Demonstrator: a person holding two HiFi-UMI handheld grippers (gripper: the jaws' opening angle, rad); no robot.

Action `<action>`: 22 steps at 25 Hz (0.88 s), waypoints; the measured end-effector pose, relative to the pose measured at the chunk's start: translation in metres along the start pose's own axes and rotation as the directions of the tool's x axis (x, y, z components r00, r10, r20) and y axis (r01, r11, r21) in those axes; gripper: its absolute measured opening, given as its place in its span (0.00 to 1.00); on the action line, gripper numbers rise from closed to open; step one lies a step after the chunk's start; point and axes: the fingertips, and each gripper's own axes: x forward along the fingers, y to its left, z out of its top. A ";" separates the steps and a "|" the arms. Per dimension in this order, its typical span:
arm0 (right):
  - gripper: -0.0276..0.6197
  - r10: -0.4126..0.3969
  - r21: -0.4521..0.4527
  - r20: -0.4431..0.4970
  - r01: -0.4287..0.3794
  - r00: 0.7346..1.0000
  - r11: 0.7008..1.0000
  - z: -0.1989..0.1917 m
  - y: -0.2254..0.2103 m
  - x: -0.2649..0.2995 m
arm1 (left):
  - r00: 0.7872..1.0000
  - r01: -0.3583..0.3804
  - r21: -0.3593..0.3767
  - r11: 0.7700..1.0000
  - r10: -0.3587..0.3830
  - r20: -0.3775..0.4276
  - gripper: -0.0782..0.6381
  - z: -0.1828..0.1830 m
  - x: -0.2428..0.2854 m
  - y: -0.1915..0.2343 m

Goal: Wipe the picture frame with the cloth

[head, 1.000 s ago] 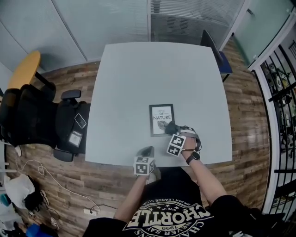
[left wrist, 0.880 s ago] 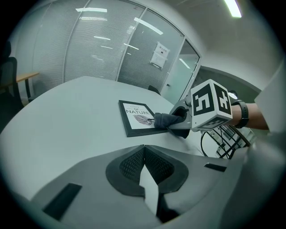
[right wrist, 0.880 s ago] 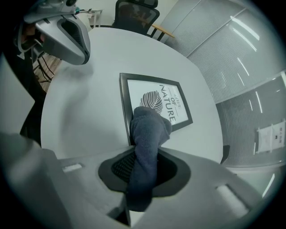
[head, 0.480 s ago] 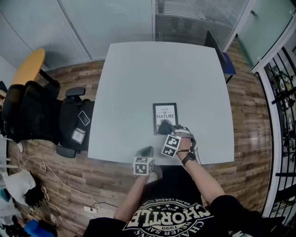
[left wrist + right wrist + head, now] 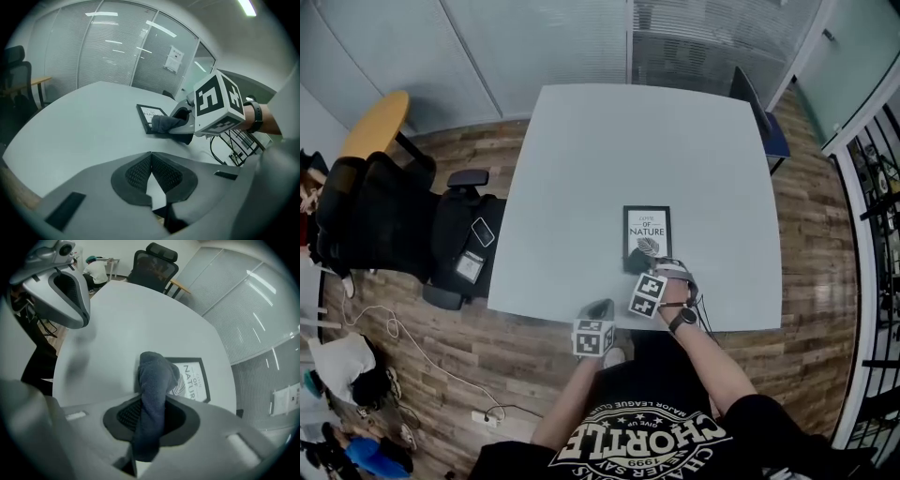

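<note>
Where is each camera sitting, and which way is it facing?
Head view: on the head, steeply down at the table; shows both forearms, left gripper, right gripper.
Left gripper view: over its shut jaws, across toward the right gripper.
Right gripper view: over the cloth it clamps, toward the picture frame.
Shared: all show the picture frame.

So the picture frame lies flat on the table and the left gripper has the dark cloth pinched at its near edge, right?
Not the left. The right gripper pinches the dark cloth at the near edge of the picture frame, which lies flat on the table; the right gripper view shows the cloth between its fingers.
</note>
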 end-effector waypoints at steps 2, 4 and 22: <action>0.16 -0.008 0.031 -0.035 0.009 0.999 0.999 -0.022 -0.001 0.000 | 1.000 0.024 0.018 1.000 -0.024 -0.002 0.12 0.001 0.003 -0.009; 0.16 -0.015 0.068 -0.070 0.019 0.997 0.997 -0.048 -0.002 -0.003 | 0.999 0.051 0.039 0.998 -0.051 -0.002 0.12 0.004 0.008 -0.023; 0.16 -0.333 0.743 0.392 -0.082 0.857 0.664 -0.015 -0.070 -0.155 | 0.944 0.095 0.104 0.990 -0.122 0.306 0.12 0.145 -0.049 -0.055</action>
